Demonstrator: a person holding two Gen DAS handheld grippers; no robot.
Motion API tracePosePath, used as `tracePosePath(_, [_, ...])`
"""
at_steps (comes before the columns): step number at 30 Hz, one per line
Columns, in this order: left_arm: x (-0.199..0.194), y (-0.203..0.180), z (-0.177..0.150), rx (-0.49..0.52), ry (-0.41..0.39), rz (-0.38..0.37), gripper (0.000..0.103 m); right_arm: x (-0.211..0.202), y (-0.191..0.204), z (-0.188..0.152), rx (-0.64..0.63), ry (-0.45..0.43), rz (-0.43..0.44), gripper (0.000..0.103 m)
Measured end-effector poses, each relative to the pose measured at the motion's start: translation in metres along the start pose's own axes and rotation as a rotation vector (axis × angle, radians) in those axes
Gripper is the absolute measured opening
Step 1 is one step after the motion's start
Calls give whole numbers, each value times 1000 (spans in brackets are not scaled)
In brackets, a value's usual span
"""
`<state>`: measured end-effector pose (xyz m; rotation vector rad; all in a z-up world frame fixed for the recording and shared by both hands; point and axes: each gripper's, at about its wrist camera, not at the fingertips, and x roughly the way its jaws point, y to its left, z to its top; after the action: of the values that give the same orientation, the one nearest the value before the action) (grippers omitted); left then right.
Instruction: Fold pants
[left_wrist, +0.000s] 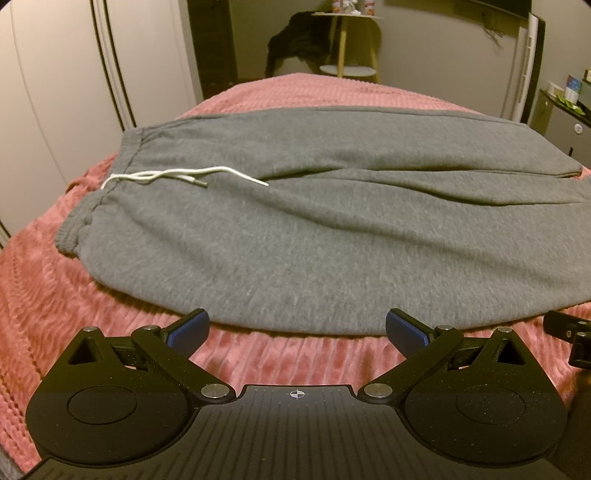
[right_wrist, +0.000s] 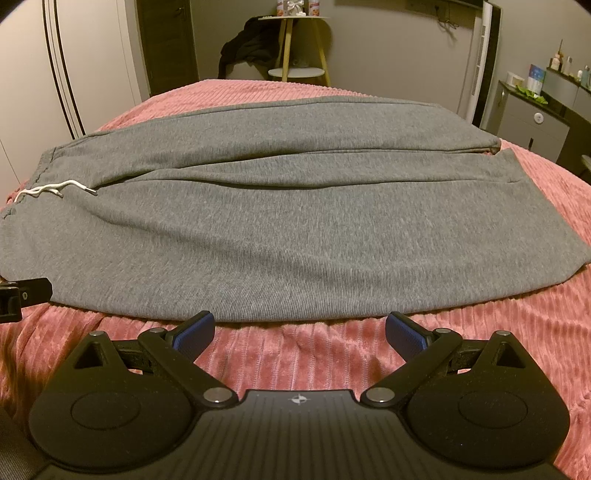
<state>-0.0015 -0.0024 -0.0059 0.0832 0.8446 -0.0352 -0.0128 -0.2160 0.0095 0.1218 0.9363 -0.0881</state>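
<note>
The grey knit sweatpants lie flat across a pink ribbed plush bedspread, their length running sideways. At the far left sits the elastic waistband, from which a white drawstring trails rightward over the fabric; the two legs stretch away to the right, one lying beyond the other, and end at the open hems.

The left gripper, black with blue ribbed pads, hovers just short of the near edge of the pants, toward the waistband end. Its fingers are spread wide with nothing between them, and the folded cloth edge lies just ahead of the pads, apparently not touching them.

Further right, the right gripper faces the same near edge, toward the leg end. Its fingers are likewise spread wide and empty, the pads just beside the fabric's border, with the pink bedspread showing between them.
</note>
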Motion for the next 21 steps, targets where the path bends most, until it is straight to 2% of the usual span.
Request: tracePosePath(21, [1, -2, -1, 2, 4, 1, 103, 1, 1, 1, 9, 3, 5, 99])
